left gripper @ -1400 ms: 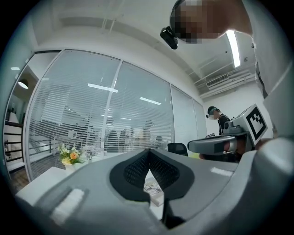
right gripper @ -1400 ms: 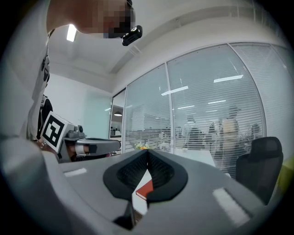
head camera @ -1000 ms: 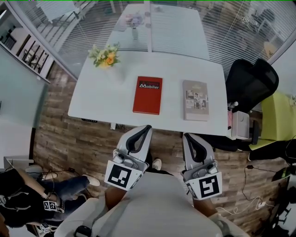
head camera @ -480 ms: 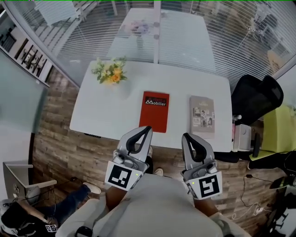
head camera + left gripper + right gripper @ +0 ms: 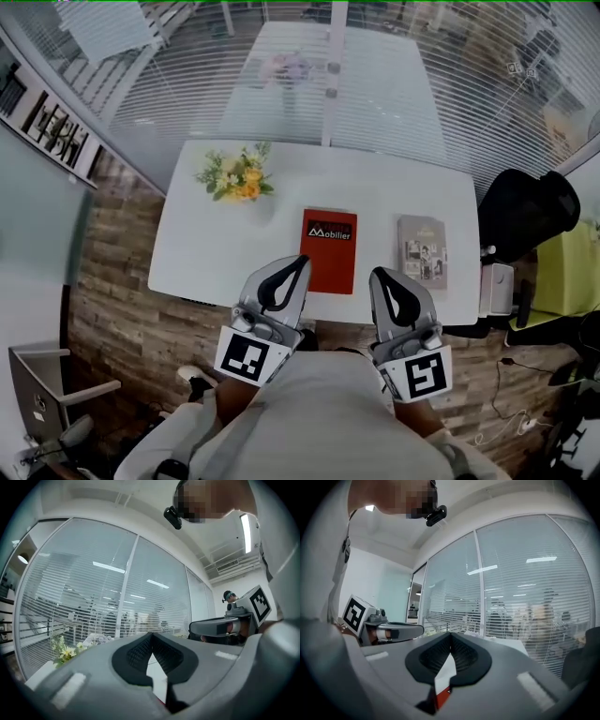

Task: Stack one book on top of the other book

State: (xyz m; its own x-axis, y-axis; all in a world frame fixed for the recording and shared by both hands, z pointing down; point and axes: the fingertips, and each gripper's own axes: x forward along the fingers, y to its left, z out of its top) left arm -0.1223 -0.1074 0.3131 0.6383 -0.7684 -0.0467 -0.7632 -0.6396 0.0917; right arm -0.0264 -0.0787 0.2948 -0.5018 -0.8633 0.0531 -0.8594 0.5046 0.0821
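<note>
A red book point(image 5: 330, 250) lies flat near the middle of the white table point(image 5: 206, 234). A grey-beige book point(image 5: 423, 252) lies to its right, apart from it. My left gripper point(image 5: 298, 262) is shut with nothing in it, its tip over the table's near edge beside the red book's lower left corner. My right gripper point(image 5: 379, 276) is also shut and holds nothing, hovering at the near edge between the two books. In the left gripper view the jaws point(image 5: 151, 637) meet; the right gripper view shows its jaws point(image 5: 450, 637) meeting with a sliver of the red book point(image 5: 440, 696) below.
A vase of yellow flowers point(image 5: 238, 177) stands at the table's back left. A black office chair point(image 5: 534, 208) and a white box point(image 5: 495, 289) sit off the right end. Glass walls with blinds point(image 5: 375, 84) rise behind. Wood floor point(image 5: 122, 300) lies in front.
Both grippers have come forward toward the table, still shut, from over the floor to its near edge. The table and books now sit lower and closer in the head view.
</note>
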